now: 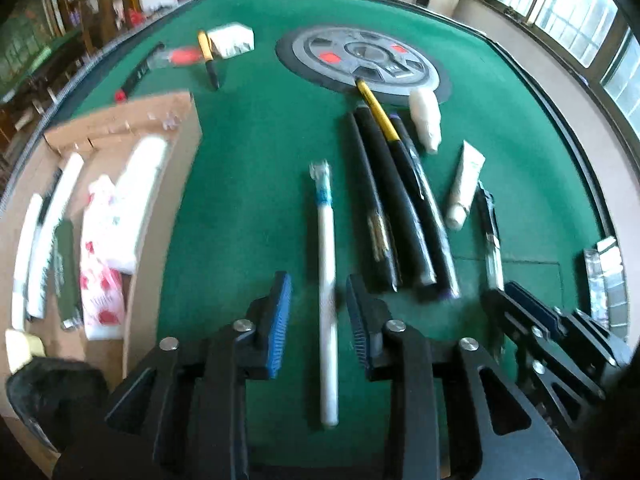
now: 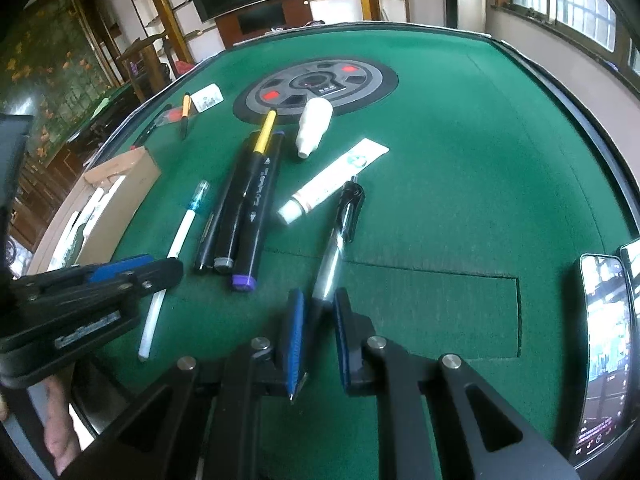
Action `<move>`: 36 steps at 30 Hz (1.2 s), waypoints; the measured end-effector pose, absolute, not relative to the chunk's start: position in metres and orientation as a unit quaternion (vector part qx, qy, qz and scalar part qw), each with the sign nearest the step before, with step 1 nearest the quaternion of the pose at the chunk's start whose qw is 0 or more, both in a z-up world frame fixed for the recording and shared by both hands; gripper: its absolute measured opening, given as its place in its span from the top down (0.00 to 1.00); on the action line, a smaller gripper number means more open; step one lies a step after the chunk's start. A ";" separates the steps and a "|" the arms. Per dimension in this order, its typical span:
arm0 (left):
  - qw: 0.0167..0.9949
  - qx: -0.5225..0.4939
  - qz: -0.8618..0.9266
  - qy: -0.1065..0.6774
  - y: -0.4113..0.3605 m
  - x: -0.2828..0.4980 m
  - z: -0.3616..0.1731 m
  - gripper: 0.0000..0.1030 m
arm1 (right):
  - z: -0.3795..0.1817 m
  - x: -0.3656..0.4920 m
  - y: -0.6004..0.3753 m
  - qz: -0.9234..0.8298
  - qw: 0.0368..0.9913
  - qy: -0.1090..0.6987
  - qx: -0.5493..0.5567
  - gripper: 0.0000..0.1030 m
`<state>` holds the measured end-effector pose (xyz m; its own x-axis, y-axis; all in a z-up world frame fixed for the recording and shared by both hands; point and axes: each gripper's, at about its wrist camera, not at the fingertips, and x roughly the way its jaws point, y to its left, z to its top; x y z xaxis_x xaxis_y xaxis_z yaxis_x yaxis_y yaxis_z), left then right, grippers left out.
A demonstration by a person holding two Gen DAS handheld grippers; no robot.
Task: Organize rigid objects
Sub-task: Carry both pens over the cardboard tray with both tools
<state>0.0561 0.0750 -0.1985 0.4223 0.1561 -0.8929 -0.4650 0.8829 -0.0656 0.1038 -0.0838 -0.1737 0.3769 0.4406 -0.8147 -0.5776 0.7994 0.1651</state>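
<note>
Left tongs (image 1: 318, 312) released astride a white pen (image 1: 328, 280), right tongs (image 2: 318, 332) grasping a black pen (image 2: 334, 248); markers (image 2: 240, 200) aligned mid-table (image 2: 480, 160), tube (image 2: 332, 180) and bottle (image 2: 314, 126) unsorted.

Marker (image 2: 256, 184) print — illegible

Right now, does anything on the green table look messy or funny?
Mostly tidy. The yellow-and-black pen lies on top of the black markers instead of beside them, its tip over the round centre panel. The small white bottle is tipped on its side. Nothing looks spilled or broken.
</note>
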 end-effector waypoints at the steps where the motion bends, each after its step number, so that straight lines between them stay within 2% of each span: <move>1: 0.830 -0.153 0.190 0.502 0.076 0.055 -0.198 0.81 | -0.174 0.104 -0.083 0.306 0.827 0.465 -0.073 0.87; 4: 0.830 -0.155 0.194 0.500 0.078 0.048 -0.197 0.92 | -0.174 0.101 -0.084 0.302 0.831 0.463 -0.069 0.88; 13: 0.846 -0.133 0.160 0.491 0.073 0.040 -0.198 0.92 | -0.178 0.099 -0.095 0.305 0.826 0.474 -0.001 0.89; 23: 0.852 -0.156 0.156 0.475 0.079 0.041 -0.200 0.92 | -0.180 0.105 -0.103 0.307 0.809 0.498 0.055 0.89; 28: 0.845 -0.185 0.150 0.479 0.087 0.041 -0.200 0.93 | -0.179 0.101 -0.102 0.306 0.814 0.492 0.045 0.90; 36: 0.853 -0.221 0.134 0.454 0.086 0.023 -0.186 0.93 | -0.175 0.104 -0.118 0.336 0.805 0.479 0.103 0.90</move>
